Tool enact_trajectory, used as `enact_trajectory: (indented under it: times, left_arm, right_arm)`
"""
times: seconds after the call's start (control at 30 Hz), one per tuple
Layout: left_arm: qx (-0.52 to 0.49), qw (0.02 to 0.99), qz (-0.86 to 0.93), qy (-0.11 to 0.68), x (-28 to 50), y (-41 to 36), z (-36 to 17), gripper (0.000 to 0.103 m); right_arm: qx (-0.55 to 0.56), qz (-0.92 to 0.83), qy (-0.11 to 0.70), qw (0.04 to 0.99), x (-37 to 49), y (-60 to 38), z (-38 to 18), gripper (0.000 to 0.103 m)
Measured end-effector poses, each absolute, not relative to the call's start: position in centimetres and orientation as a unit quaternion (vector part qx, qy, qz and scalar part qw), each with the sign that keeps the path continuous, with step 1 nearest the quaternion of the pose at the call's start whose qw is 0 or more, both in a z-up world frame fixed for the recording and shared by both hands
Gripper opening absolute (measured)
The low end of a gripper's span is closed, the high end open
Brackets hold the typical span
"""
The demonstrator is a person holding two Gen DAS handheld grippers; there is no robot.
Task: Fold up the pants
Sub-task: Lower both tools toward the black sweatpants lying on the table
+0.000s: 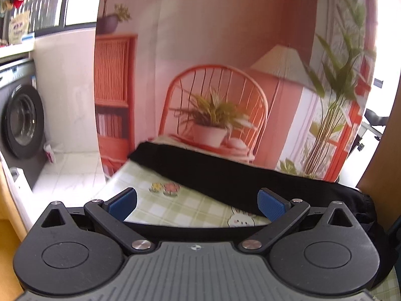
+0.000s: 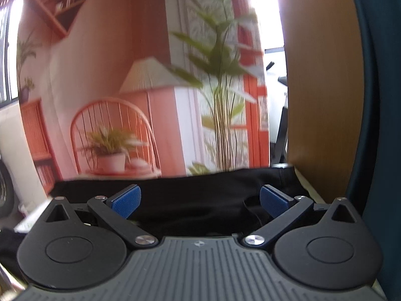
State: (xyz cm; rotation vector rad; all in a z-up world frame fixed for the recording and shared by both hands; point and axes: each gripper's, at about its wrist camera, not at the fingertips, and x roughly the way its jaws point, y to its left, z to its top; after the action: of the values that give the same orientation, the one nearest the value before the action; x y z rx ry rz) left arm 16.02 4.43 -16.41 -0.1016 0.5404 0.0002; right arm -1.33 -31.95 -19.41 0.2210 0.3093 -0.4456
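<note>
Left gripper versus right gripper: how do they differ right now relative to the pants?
The left gripper hovers mostly over bare checked tablecloth, with the black pants crossing only behind its right finger; the right gripper sits directly over the pants, dark fabric filling the gap between its fingers. The left view shows the pants running diagonally; the right view shows them straight across. Both are open, holding nothing.

Your right gripper (image 2: 200, 199) has its blue-padded fingers (image 2: 126, 200) spread wide with nothing between them. The black pants (image 2: 190, 190) lie across the view just ahead, running from 9 to 3 o'clock. A printed backdrop (image 2: 140, 80) stands behind, and a wooden panel (image 2: 320, 87) rises at 2 o'clock.
</note>
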Motion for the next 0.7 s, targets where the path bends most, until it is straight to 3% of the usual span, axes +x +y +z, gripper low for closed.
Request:
enact_trajectory:
  times: [0.13, 0.43, 0.7]
  left_arm:
    - [-0.063, 0.954, 0.005, 0.293, 17.5, 4.7, -18.8, 0.103]
    - [0.008, 0.939, 0.033, 0.343, 20.3, 3.7, -23.9, 0.103]
    - [0.039, 0.910, 0.017, 0.412, 22.3, 2.1, -29.3, 0.103]
  right_arm:
    - [0.093, -0.225, 0.186, 0.952, -0.3, -33.1, -22.1, 0.103]
    - [0.092, -0.248, 0.286, 0.921, 3.7, -36.2, -28.2, 0.103]
    - [0.088, -0.256, 0.328, 0.905, 5.8, -37.1, -31.7, 0.103]
